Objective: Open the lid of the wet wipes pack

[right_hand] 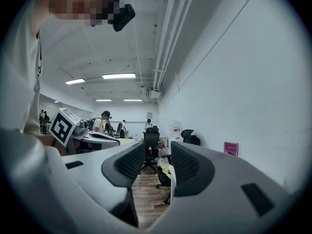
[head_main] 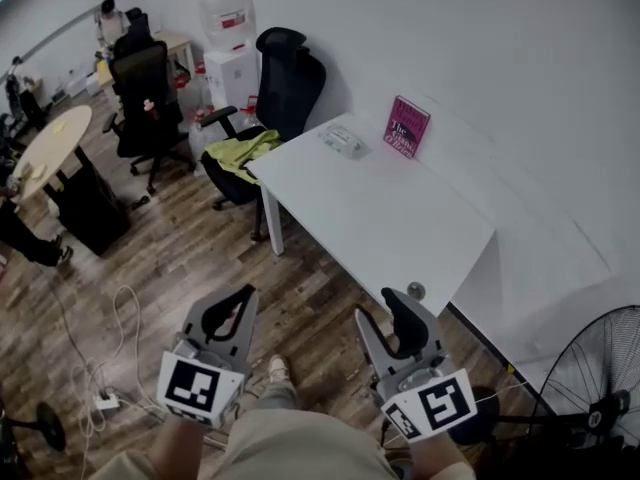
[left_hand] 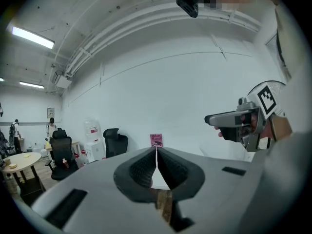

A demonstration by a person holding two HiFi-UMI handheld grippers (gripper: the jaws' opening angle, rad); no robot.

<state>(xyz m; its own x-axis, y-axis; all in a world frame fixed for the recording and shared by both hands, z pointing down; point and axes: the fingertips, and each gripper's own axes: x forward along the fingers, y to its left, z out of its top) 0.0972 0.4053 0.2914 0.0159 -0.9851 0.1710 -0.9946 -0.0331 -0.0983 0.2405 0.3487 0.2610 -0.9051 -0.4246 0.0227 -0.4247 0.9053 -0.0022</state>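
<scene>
Head view: pale flat wet wipes pack [head_main: 343, 141] far off; brace with shut, empty left gripper [head_main: 245, 294], lift lid with wide-open, empty right gripper [head_main: 386, 308].

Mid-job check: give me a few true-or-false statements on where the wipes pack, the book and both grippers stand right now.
1. The wet wipes pack lies on the white table. True.
2. The left gripper holds the pack. False: its jaws are together on nothing, and it is short of the table.
3. The right gripper is open with nothing between its jaws. True.
4. The pink book lies flat at the table's near edge. False: it stands propped against the wall at the far edge, beside the pack.
</scene>
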